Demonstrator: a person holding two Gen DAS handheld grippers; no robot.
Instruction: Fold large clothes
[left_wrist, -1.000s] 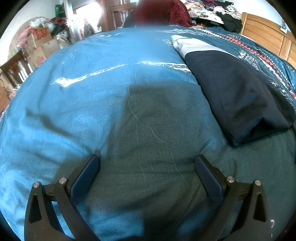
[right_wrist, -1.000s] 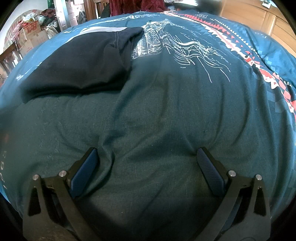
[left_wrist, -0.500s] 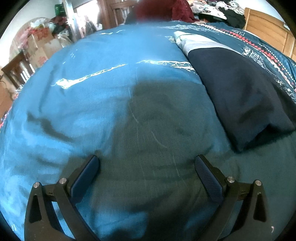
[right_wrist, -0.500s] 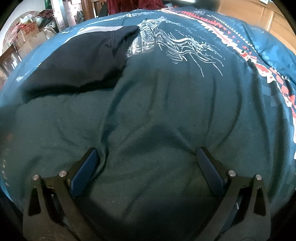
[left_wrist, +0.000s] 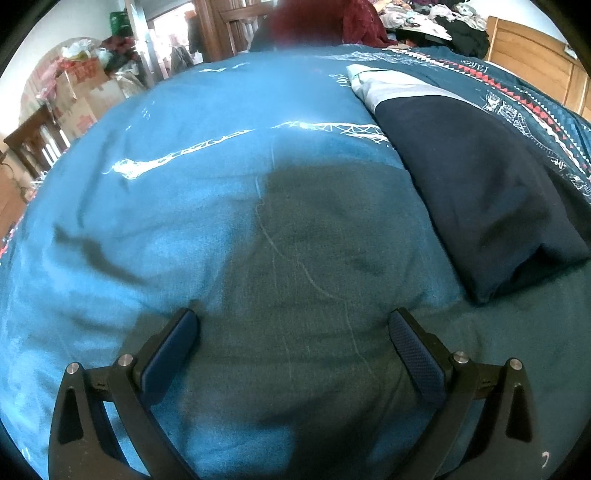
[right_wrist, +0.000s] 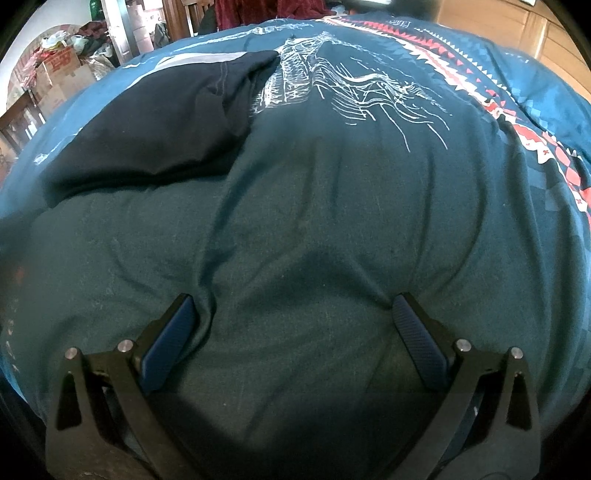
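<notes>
A folded dark navy garment (left_wrist: 476, 192) with a grey-white band at its far end lies on the blue bedcover (left_wrist: 177, 192), to the right in the left wrist view. The same garment (right_wrist: 155, 129) sits at the upper left in the right wrist view. My left gripper (left_wrist: 293, 325) is open, low over bare bedcover, left of the garment's near end. My right gripper (right_wrist: 293, 317) is open too, its fingertips pressing into wrinkled dark teal bedcover (right_wrist: 314, 240), with the garment well ahead and to the left. Neither gripper holds anything.
A wooden headboard (left_wrist: 535, 62) rises at the far right. Heaped clothes (left_wrist: 436, 18) lie beyond the bed. Cardboard boxes (left_wrist: 79, 96) and a dark wooden chair (left_wrist: 33, 144) stand at the left. A red and white patterned stripe (right_wrist: 517, 110) runs across the cover.
Both grippers have sunk a little closer to the bedcover and stayed open. The bedcover under the right gripper bunches more. The garment has not moved.
</notes>
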